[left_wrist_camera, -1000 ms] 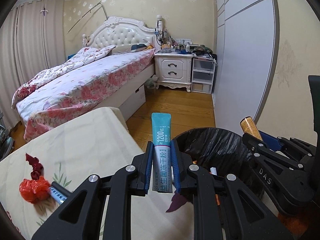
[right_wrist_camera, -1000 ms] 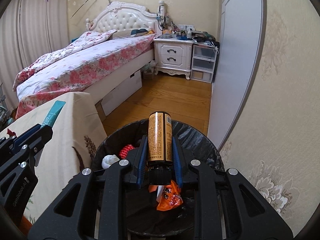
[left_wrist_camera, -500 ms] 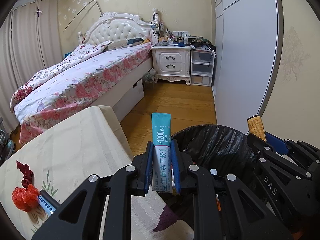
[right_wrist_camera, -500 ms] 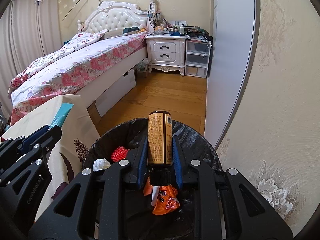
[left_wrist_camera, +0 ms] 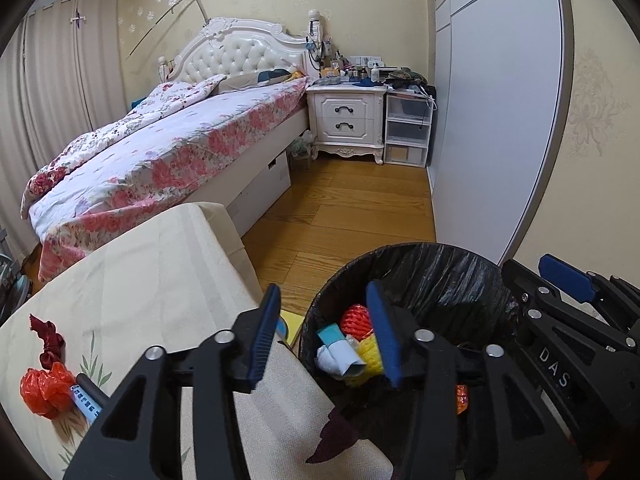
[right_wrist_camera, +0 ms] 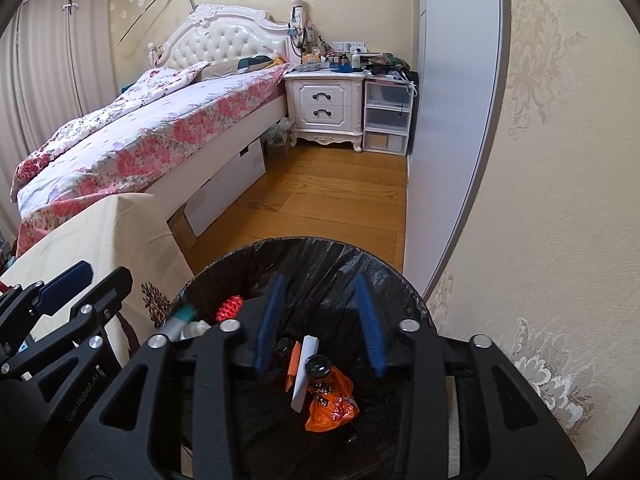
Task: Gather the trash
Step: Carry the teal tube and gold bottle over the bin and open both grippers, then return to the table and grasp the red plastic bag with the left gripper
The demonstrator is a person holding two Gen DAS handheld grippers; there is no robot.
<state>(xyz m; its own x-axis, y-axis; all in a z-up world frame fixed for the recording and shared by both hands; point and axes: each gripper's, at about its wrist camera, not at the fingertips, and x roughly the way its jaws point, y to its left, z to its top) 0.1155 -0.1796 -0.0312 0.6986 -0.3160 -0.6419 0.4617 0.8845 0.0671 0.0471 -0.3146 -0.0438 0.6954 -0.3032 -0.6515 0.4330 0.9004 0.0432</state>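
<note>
1. The left gripper hangs over the edge where the cloth-covered worktop meets the trash bin; its jaws have just been opening and stand apart with nothing between them.
2. The right gripper points down into the trash bin; its jaws have likewise just been opening and stand apart, gripping nothing.
3. Inside the black-lined bin lie a teal sachet, a red mesh ball, yellow netting, an orange wrapper and a dark-capped bottle seen end-on.
4. On the worktop, to the left, lie an orange plastic scrap, a dark red scrunchie and a small tube just beside the scrap.
5. Farther off stand the bed and a white nightstand on the wooden floor.
</note>
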